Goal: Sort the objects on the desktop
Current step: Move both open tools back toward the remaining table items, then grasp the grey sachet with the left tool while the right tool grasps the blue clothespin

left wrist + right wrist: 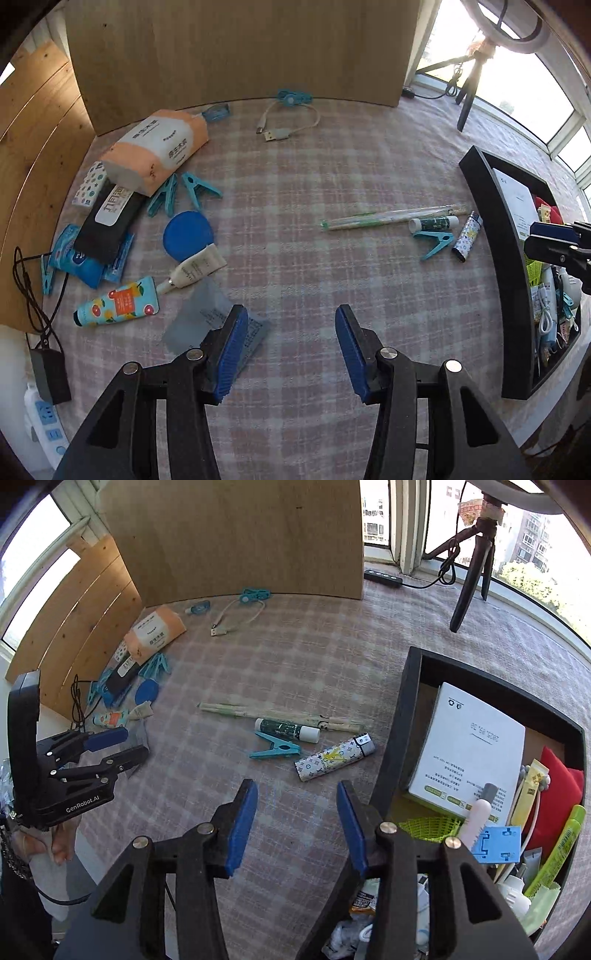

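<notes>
My left gripper (291, 314) is open and empty above the checked cloth, its left finger over a grey sachet (218, 325). Left of it lie a fruit-print tube (118, 302), a cream tube (195, 267), a blue lid (188, 236), teal clips (184, 192), a tissue pack (159, 147) and a black pack (110, 221). My right gripper (297, 788) is open and empty beside the black storage box (395, 738). Ahead of it lie a patterned lighter (334, 757), a teal clip (275, 749), a glue stick (286, 729) and wrapped chopsticks (277, 714).
The black box holds a white booklet (469, 753), a red pouch (557, 779), tubes and cables. A USB cable (288, 122) lies near the wooden back panel (236, 51). A tripod (472, 568) stands at the back right. A power strip (44, 417) hangs off the left edge.
</notes>
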{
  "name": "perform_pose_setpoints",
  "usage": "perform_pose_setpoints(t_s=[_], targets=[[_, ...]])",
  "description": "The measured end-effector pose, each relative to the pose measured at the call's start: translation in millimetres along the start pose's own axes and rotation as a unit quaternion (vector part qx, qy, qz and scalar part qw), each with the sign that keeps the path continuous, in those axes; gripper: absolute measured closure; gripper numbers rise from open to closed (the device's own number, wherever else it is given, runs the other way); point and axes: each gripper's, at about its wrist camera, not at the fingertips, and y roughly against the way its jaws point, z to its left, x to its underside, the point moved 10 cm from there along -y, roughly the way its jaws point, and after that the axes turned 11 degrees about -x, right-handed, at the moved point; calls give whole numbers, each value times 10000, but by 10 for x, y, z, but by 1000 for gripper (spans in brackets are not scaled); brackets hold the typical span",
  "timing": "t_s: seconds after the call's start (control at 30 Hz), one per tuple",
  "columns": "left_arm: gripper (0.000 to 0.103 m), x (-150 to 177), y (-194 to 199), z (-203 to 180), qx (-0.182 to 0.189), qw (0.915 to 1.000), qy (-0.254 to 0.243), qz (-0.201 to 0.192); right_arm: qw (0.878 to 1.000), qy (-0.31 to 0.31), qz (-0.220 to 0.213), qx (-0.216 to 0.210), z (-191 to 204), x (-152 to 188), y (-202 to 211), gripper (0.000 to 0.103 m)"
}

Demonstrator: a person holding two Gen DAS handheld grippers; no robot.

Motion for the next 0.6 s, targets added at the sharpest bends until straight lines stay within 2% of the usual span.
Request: perform_pose_setpoints(t_s=[0.13,0.23,0.4,0.6], targets=[[51,142,-134,396,-27,9986,471,254,9996,62,262,-28,117,-51,-260,57],[47,187,-212,535,-6,9969,695,374,9983,-289,498,-88,62,-77,-443,56],[42,208,-352,525,166,9929,963,673,9936,-750,806,-233,-71,-121,-707,56],[34,187,-464,457,233,9878,1271,870,9914,-799,1033,31,-143,-139,-955,52]])
